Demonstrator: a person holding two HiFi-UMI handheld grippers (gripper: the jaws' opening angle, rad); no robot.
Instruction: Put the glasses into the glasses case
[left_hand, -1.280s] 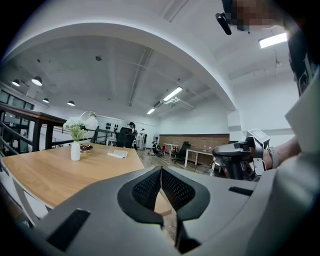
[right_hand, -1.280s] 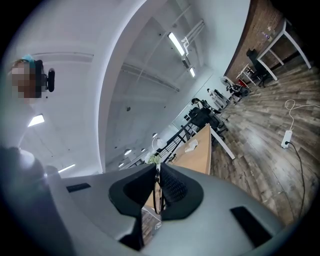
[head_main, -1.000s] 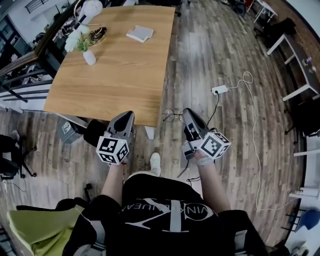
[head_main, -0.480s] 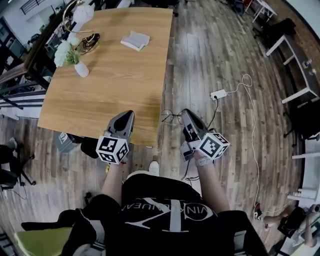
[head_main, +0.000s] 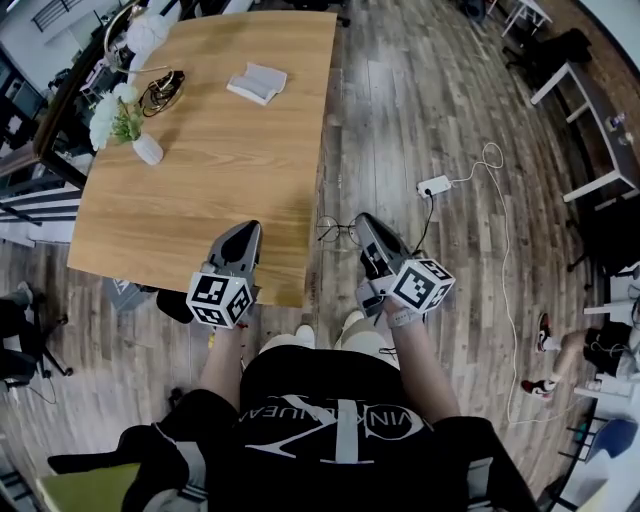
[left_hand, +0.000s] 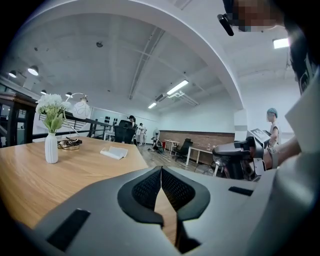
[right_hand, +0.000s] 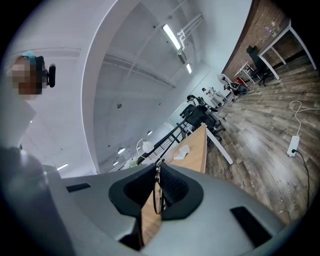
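Thin wire-rimmed glasses (head_main: 335, 231) hang from the tip of my right gripper (head_main: 360, 221), which is shut on them just off the wooden table's (head_main: 200, 180) near right corner. In the right gripper view a dark rim of the glasses (right_hand: 159, 194) runs down between the closed pads. My left gripper (head_main: 246, 229) is shut with nothing in it, and its tip is over the table's near edge. A flat white object that looks like the case (head_main: 257, 82) lies far off on the table; the left gripper view shows this white object (left_hand: 114, 152) too.
A white vase of flowers (head_main: 130, 128) and a gold ring stand with dark items (head_main: 162, 90) sit at the table's far left. A power strip (head_main: 437, 184) with a white cable lies on the plank floor to the right. White desks (head_main: 590, 110) stand far right.
Both grippers have moved forward together and the table has come closer: the left gripper's tip now reaches over its near edge. The glasses stay held in the right gripper.
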